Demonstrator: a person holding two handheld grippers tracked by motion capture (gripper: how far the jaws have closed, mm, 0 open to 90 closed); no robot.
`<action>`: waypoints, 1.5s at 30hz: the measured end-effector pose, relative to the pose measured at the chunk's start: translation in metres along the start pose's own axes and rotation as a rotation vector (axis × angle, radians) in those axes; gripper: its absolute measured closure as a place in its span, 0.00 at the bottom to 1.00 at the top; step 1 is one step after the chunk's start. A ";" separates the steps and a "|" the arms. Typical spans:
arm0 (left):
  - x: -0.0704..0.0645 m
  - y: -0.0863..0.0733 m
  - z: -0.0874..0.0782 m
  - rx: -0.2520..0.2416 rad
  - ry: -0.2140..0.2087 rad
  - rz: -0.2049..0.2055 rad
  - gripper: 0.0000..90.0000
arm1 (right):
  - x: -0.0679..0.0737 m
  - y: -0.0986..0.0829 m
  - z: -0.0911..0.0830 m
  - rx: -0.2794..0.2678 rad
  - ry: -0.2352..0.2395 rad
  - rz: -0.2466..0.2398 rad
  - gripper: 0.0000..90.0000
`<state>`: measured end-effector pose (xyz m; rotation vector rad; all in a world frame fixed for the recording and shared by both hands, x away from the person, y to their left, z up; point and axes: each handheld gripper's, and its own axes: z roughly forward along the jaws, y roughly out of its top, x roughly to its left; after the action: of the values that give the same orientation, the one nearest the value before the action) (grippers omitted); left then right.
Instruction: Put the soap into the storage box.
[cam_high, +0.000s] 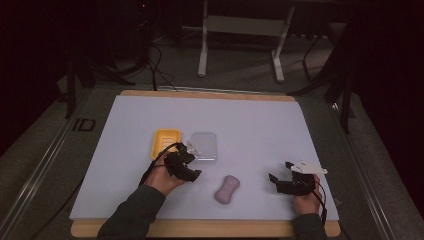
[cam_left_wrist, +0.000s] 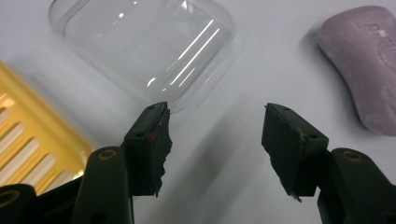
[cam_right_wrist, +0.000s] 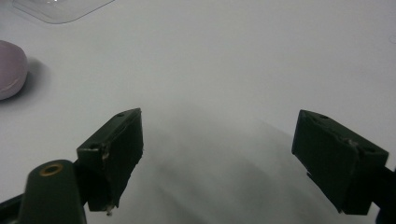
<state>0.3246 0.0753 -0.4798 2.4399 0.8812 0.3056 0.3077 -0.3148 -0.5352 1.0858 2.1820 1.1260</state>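
The left gripper (cam_left_wrist: 215, 123) hovers low over the white table sheet (cam_high: 260, 125) with its jaws spread wide apart and nothing between them; only bare sheet shows in the gap. In the left gripper view, one jaw tip sits right at the near edge of the clear plastic lid (cam_left_wrist: 149, 46), though whether it actually touches the rim cannot be told. The yellow soap dish (cam_left_wrist: 28, 140) lies just beside that same jaw, slotted base up, and the pinkish-mauve soap bar (cam_left_wrist: 369, 60) rests well off to the other side, clear of the second jaw. From the high view, the lid (cam_high: 205, 145) and the dish (cam_high: 165, 141) sit side by side near the middle of the sheet, with the soap bar (cam_high: 227, 189) lying nearer the person, between the two hands. The right gripper (cam_right_wrist: 217, 140) (held well apart from everything) also has its jaws wide open over empty sheet, holding and touching nothing.
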 end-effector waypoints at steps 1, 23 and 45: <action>-0.001 0.001 0.001 0.002 -0.001 0.003 0.47 | 0.000 0.000 0.000 0.000 0.000 0.000 0.18; -0.025 0.028 0.011 0.010 -0.052 0.037 0.45 | 0.000 0.000 0.000 0.001 -0.003 -0.001 0.18; -0.048 0.042 0.020 0.010 -0.081 0.076 0.36 | 0.002 0.000 0.000 0.003 -0.009 -0.012 0.18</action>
<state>0.3176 0.0093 -0.4755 2.4806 0.7586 0.2278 0.3067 -0.3132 -0.5353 1.0762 2.1804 1.1111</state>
